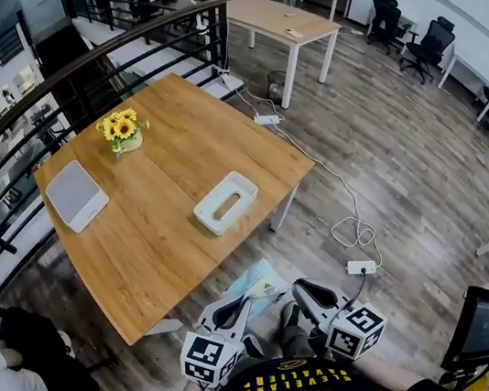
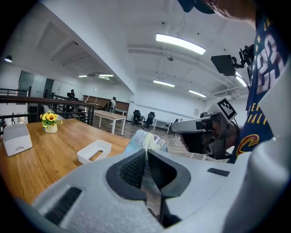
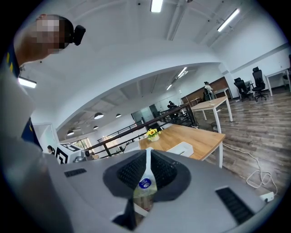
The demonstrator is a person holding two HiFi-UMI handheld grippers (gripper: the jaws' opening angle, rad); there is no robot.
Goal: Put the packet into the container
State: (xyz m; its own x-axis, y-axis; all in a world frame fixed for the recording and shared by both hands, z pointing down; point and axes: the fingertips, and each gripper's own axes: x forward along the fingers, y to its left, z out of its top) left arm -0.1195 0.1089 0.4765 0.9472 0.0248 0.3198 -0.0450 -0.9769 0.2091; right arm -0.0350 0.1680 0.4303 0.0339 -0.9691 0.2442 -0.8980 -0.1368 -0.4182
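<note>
The wooden table [image 1: 168,235] stands on a plank floor [image 1: 396,155]. On it are a white container [image 1: 225,202] near the front right edge, a flat white box [image 1: 77,196] by the left edge and a vase [image 1: 128,143] of sunflowers toward the far side, all well apart. On the floor to the table's right, a white cable [image 1: 327,181] runs from one power strip [image 1: 267,119] to a nearer strip [image 1: 360,267], looping just beside it.

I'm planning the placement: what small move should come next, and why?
Probably carry the packet forward to the container: left tool and right tool are both shut on it, yet it hangs short of the table's near edge.
</note>
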